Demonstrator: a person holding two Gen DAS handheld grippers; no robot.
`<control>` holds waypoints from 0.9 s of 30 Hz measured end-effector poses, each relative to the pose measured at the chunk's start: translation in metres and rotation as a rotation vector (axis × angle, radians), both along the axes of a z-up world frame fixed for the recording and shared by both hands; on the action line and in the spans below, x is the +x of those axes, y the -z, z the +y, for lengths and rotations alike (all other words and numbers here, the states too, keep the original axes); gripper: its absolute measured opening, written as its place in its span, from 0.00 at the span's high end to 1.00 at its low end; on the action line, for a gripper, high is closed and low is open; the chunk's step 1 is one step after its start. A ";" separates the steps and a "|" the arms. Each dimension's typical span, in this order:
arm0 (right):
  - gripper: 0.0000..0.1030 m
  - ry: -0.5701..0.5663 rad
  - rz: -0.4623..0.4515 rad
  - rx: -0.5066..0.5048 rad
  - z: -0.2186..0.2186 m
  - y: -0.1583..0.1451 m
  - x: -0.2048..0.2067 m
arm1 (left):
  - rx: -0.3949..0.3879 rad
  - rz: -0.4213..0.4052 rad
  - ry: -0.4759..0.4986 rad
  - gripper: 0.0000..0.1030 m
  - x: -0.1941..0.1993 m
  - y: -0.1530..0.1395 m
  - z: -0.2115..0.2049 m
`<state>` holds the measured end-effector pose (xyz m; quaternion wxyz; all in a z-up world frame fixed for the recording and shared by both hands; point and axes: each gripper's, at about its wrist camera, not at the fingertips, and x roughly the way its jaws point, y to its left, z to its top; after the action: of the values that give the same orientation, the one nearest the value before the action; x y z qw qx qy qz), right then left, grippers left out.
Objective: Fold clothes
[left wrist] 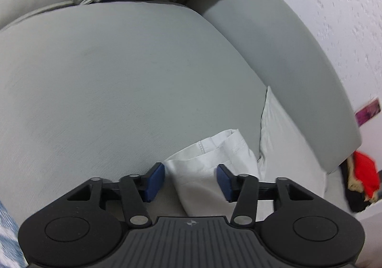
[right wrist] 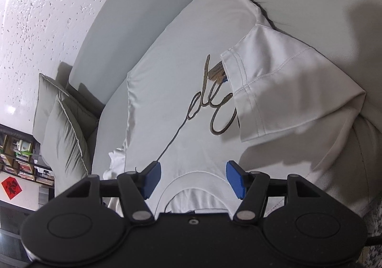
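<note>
A white T-shirt (right wrist: 181, 91) with a dark cursive script print lies flat on a grey sofa seat, one sleeve (right wrist: 286, 91) folded in over the chest. My right gripper (right wrist: 193, 178) is open just above the shirt's collar, holding nothing. In the left wrist view my left gripper (left wrist: 191, 181) is open, its blue pads on either side of a white sleeve end (left wrist: 212, 160) of the shirt, not closed on it.
The grey sofa seat (left wrist: 107, 89) spreads ahead of the left gripper, with its armrest (left wrist: 286, 65) at right. Grey-green cushions (right wrist: 64, 124) lean at the sofa's end. A bookshelf (right wrist: 21, 163) stands beyond. Red cloth (left wrist: 365, 172) lies past the armrest.
</note>
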<state>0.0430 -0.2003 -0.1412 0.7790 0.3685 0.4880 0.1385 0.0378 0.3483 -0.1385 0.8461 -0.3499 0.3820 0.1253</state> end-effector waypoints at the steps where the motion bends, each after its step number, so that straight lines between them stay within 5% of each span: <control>1: 0.42 -0.001 0.001 0.000 0.000 0.000 0.000 | 0.037 0.005 0.011 1.00 0.001 -0.002 -0.005; 9: 0.42 0.015 0.003 0.032 -0.011 0.005 -0.003 | 0.365 -0.042 0.081 1.00 0.005 -0.049 -0.068; 17: 0.42 0.041 0.000 0.068 -0.022 0.007 -0.007 | 0.701 -0.211 0.424 1.00 -0.001 -0.090 -0.211; 21: 0.42 0.053 -0.003 0.087 -0.029 0.007 -0.008 | 0.750 -0.111 0.606 0.95 -0.005 -0.056 -0.271; 23: 0.40 0.056 -0.006 0.092 -0.033 0.007 -0.009 | 0.732 -0.006 0.689 0.79 -0.004 -0.032 -0.286; 27: 0.39 0.069 -0.005 0.103 -0.043 0.008 -0.010 | 0.684 0.061 0.693 0.68 -0.023 -0.026 -0.280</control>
<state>0.0331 -0.2432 -0.1487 0.7646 0.4245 0.4651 0.1373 0.0153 0.0680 -0.1122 0.8929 0.0999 0.4375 -0.0352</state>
